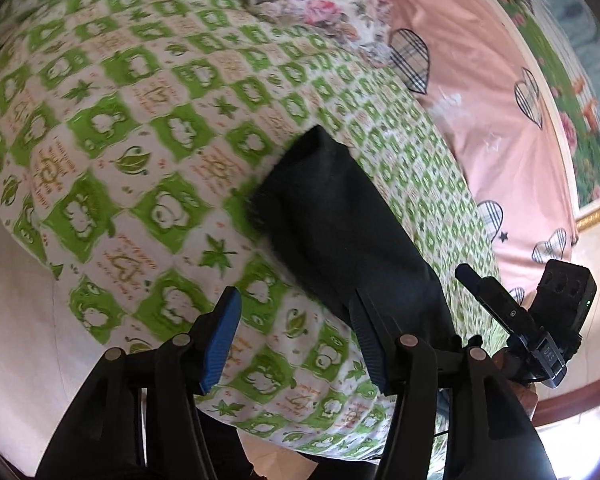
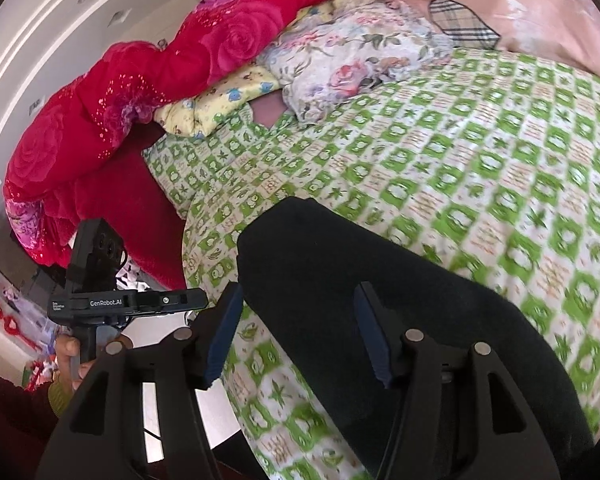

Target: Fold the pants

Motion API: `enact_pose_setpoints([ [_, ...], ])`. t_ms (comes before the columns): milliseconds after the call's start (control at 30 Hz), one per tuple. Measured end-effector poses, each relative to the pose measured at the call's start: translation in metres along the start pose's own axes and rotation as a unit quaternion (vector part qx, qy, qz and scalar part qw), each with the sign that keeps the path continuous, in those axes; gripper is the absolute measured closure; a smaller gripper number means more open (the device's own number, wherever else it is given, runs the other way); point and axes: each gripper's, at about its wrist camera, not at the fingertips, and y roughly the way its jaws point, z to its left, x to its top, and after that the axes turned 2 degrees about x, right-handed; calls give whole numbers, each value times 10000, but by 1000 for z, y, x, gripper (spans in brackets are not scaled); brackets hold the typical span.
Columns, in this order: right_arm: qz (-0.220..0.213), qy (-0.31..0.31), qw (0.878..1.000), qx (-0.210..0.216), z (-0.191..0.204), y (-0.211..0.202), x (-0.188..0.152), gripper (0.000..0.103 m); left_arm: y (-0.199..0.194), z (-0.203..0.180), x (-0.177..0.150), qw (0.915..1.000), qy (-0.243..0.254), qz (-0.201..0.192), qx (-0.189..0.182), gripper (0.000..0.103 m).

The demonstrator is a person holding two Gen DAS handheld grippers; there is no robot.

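- On the bed, we see our left claw gaping wide, gripping nothing, above the dark pants.
- Our right claw likewise gapes wide, empty, over the pants.

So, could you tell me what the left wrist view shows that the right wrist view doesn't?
Only the left wrist view shows the framed flower picture past the pink heart-patterned sheet, and the right gripper seen from outside. Only the right wrist view shows the red rose blanket, the yellow pillow, and the left gripper from outside. Both show the black pants lying on the green-patterned bedspread, the floral pillow, and open jaws.
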Motion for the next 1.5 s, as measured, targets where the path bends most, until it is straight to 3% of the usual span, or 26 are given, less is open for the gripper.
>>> enact_pose_setpoints([
  [567,672,-375,9970,-1,5,63,41,40,6,12,14,9990,-420,-40,112,42],
  [933,1308,-865,9876,18,1,106,61,39,25,-1,22,9991,-414,36,17,42],
  [1233,1762,-643,9806,570,-25,139,88,39,58,-10,27,9984,-503,243,69,42],
  [1400,2215,-418,9668,1203,-38,166,93,39,65,-6,29,9979,-590,260,33,42],
  [1500,2425,-256,9605,1338,-47,179,92,40,65,-4,32,9976,-646,237,-11,42],
])
